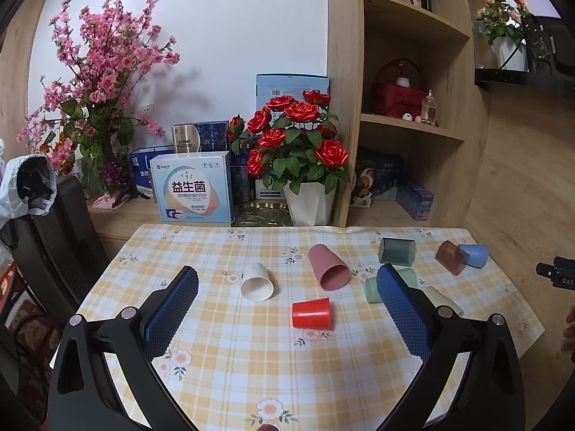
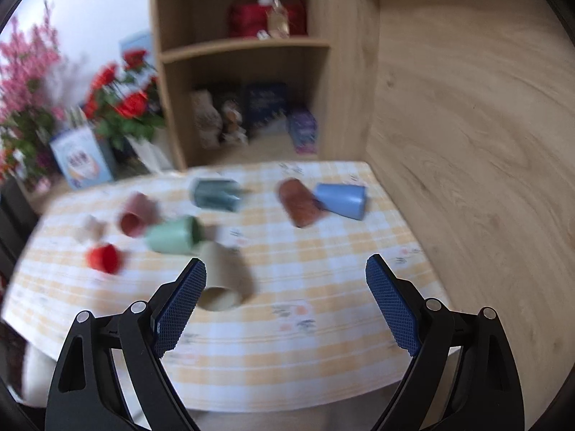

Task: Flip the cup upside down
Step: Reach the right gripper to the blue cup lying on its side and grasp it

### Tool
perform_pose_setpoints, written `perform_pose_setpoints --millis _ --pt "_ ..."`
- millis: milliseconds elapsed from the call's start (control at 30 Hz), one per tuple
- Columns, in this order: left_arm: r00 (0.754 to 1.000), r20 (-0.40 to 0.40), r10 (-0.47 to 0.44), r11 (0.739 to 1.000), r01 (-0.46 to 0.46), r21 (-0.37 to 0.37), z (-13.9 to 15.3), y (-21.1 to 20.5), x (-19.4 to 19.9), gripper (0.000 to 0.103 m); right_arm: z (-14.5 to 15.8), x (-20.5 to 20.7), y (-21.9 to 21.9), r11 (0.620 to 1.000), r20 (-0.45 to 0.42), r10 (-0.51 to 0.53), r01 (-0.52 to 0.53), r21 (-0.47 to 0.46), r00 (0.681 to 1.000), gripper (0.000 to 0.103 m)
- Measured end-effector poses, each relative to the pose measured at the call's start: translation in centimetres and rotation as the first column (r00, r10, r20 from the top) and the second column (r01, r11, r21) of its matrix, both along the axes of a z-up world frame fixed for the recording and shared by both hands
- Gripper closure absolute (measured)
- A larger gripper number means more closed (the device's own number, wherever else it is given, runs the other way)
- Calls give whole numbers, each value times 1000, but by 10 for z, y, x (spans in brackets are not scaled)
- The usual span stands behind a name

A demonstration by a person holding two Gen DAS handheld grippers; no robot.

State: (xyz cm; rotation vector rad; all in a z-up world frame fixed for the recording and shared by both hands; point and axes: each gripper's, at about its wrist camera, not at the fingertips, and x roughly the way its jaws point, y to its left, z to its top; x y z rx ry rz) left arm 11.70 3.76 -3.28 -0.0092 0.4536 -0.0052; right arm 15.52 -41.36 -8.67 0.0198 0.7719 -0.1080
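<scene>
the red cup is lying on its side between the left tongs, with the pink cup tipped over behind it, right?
Not quite: the red cup stands upside down, wide rim on the cloth, as the left wrist view shows. It does sit between the left tongs, and the pink cup behind it is tipped over.

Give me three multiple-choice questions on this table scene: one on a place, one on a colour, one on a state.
1. Which cup lies right beside the blue cup? A red, B brown, C white
2. What colour is the pot of the roses? A white, B black, C yellow
3. How is the left gripper? A shut, B open, C holding a cup

Answers: 1 B, the brown cup lies against it; 2 A, the pot is white; 3 B, its jaws stand wide apart, empty.
</scene>
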Motion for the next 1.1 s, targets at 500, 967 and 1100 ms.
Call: perform_pose_setpoints --millis 500,967,1100 --pt "996 -65 57 998 -57 -5 -23 -2 73 6 -85 148 -61 904 -337 275 -362 -227 900 16" --pt "985 -165 60 992 -77 -102 -49 -6 111 6 -148 283 -72 707 -617 273 -589 -392 738 16" --pt "978 -184 102 988 -121 -97 -54 2 115 6 -165 304 -65 661 -683 276 -649 -376 676 16"
